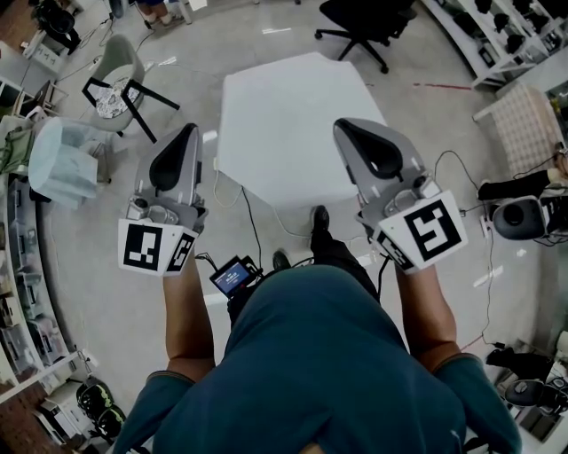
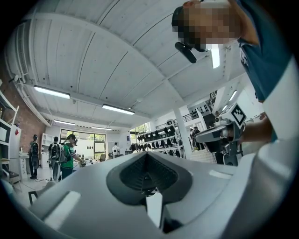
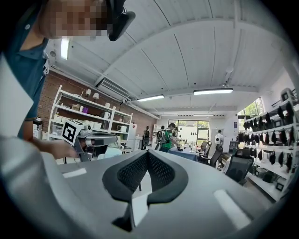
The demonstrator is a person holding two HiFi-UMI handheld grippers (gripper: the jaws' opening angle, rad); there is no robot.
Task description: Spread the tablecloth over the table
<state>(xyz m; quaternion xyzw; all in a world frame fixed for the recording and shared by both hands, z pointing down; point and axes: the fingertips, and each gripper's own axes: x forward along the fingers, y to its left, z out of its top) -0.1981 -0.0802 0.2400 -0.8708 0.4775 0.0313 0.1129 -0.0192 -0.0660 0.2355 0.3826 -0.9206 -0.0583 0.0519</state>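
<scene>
In the head view a white table surface (image 1: 284, 124) lies far below, smooth and flat; I cannot tell cloth from tabletop. My left gripper (image 1: 191, 131) hovers left of it, jaws together, nothing hanging from them. My right gripper (image 1: 344, 126) hovers over its right side, also shut and empty. In the left gripper view the dark pads of the left gripper (image 2: 147, 156) meet, and the right gripper (image 2: 224, 135) shows at the right. The right gripper view shows its own pads (image 3: 148, 154) closed and the left gripper (image 3: 88, 137) opposite. A white sliver shows in the gap below each pair of pads.
A black office chair (image 1: 364, 22) stands beyond the table and a grey chair (image 1: 120, 75) at the far left. A pale blue covered object (image 1: 62, 160) is at left, a woven chair (image 1: 528, 124) at right. Cables (image 1: 257, 230) trail on the floor. People (image 2: 67, 156) stand far off.
</scene>
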